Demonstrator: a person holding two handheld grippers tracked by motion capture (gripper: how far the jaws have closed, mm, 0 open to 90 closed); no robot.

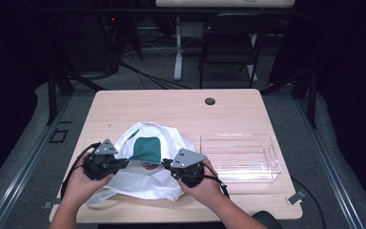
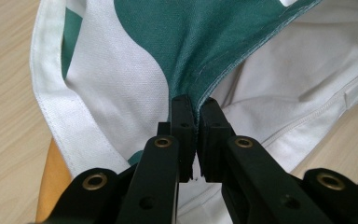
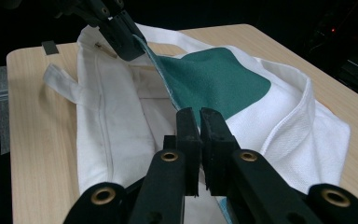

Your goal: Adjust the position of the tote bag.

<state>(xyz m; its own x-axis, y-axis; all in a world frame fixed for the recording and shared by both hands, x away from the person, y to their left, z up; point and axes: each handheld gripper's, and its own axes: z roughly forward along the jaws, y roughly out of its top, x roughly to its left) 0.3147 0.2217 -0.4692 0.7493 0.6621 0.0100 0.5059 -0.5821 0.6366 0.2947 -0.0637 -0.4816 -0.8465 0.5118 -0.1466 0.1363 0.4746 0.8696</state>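
White-and-green cloth bag (image 1: 145, 164) is pinched at its rim by left gripper (image 2: 196, 116) and right gripper (image 3: 199, 122).

White cloth bag (image 1: 145, 179) with a green panel (image 1: 146, 149), lying crumpled on the table (image 1: 181, 107), near edge, left of centre. Mouth faces the near side, upper rim lifted so it gapes. Strap (image 3: 63, 81) trails flat beside it. Something orange (image 2: 51, 179) shows under the cloth.
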